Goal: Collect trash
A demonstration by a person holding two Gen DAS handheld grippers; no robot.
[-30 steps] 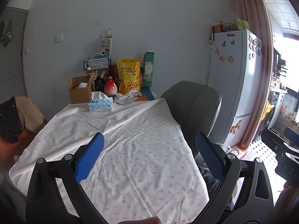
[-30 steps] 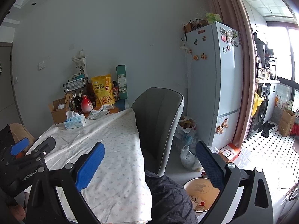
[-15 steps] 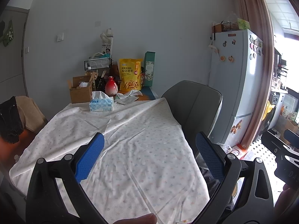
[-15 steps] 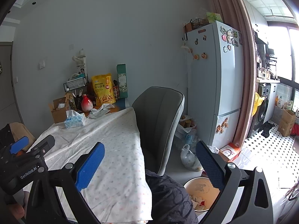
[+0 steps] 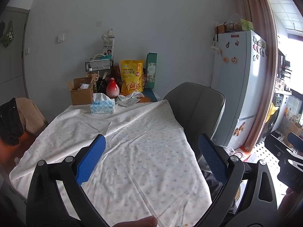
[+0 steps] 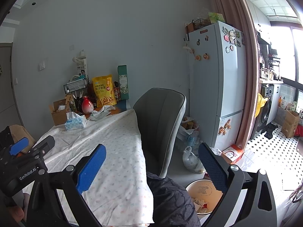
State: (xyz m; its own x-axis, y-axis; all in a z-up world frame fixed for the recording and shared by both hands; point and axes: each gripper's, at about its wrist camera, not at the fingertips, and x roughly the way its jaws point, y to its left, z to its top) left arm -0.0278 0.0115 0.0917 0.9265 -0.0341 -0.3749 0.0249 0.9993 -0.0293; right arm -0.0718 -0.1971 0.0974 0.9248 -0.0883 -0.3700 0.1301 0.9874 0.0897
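Left wrist view: the table point(image 5: 132, 151) filled the centre, its cloth bare near the camera. The bin point(image 6: 200, 193) stood on the floor at 5 o'clock in the right wrist view, beside the chair point(image 6: 161, 124). Trash, crumpled wrappers point(image 5: 130, 98), lay at 12 o'clock on the far edge. Left gripper point(image 5: 151, 160) and right gripper point(image 6: 151, 162) were both wide and empty. A good approach would reach across, low, and pinch one wrapper squarely.
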